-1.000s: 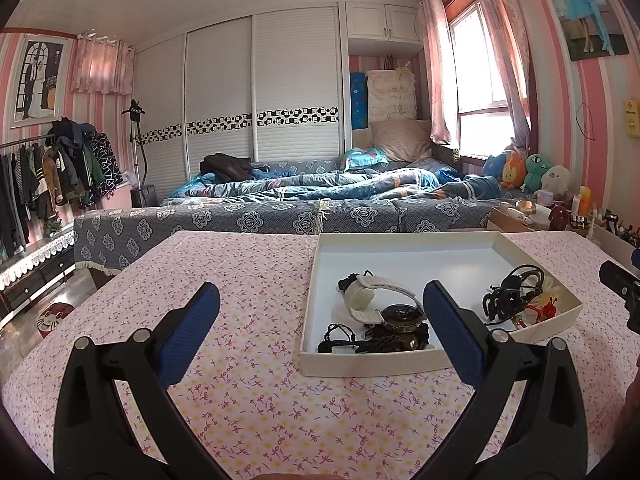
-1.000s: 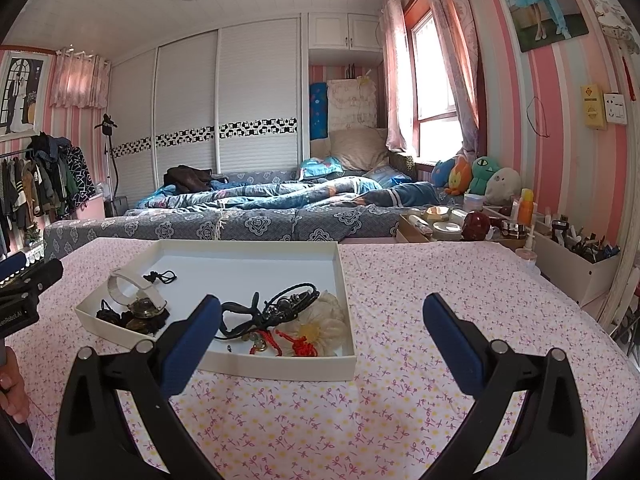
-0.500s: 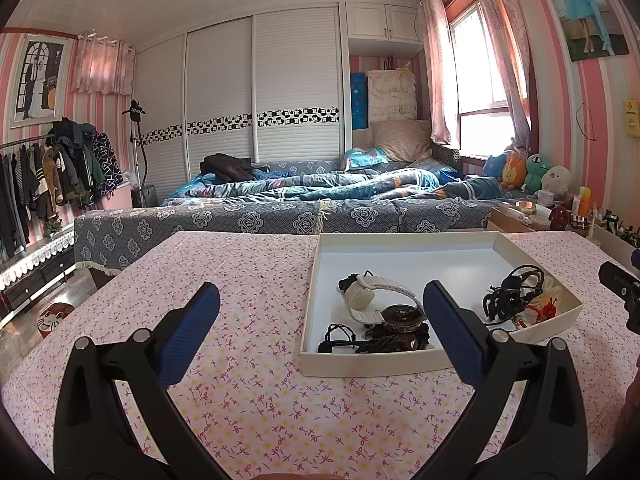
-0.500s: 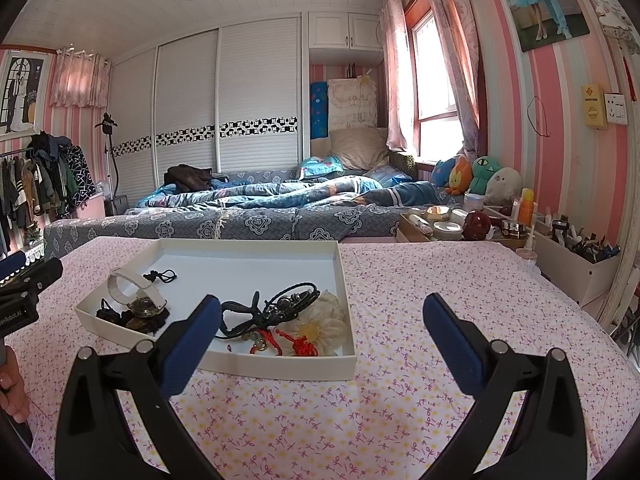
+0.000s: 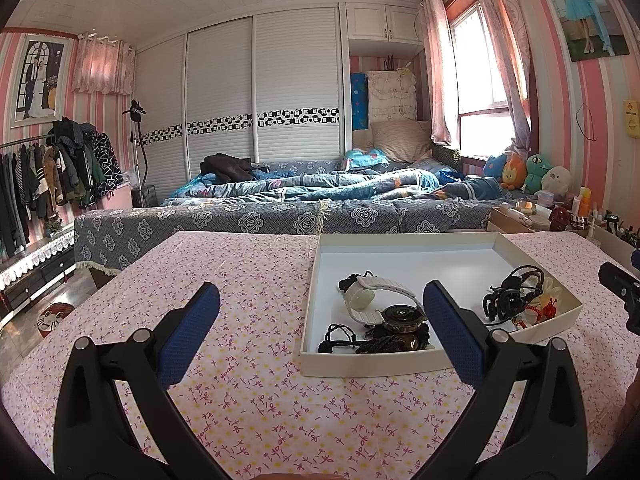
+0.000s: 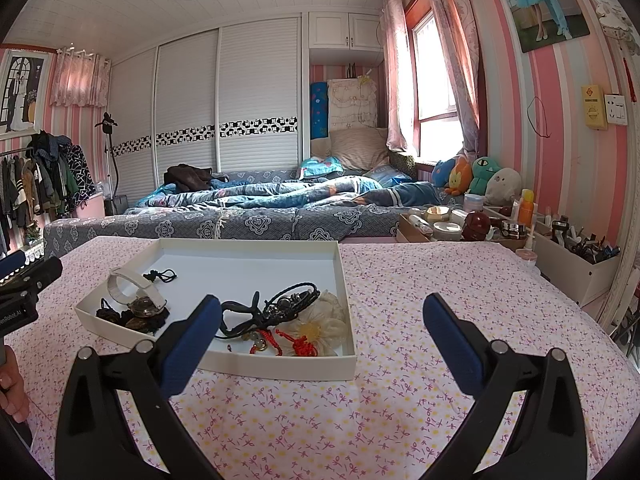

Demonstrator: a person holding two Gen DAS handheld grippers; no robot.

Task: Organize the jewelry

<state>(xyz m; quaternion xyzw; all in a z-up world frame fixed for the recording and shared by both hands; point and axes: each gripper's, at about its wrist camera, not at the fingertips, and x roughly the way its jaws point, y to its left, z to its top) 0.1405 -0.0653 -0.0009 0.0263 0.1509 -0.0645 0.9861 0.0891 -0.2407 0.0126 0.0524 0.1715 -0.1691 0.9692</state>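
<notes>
A shallow white tray (image 5: pixel 400 366) (image 6: pixel 280 368) lies on the pink floral tablecloth. In it are a white-strapped watch (image 5: pixel 380 298) (image 6: pixel 128 286), dark cords and beads (image 5: pixel 372 344) (image 6: pixel 124 318), a black braided bracelet tangle (image 5: pixel 512 292) (image 6: pixel 276 306), a red knotted charm (image 6: pixel 298 344) and a cream flower piece (image 6: pixel 320 320). My left gripper (image 5: pixel 320 316) is open, low over the cloth at the tray's near left corner. My right gripper (image 6: pixel 320 316) is open too, at the tray's near right corner. Neither holds anything.
A bed with blue bedding (image 5: pixel 320 196) runs behind the table. Cosmetics and a white organiser box (image 6: pixel 572 268) stand at the right edge. A clothes rack (image 5: pixel 40 176) is at the left. A hand (image 6: pixel 12 388) holds the left gripper's handle.
</notes>
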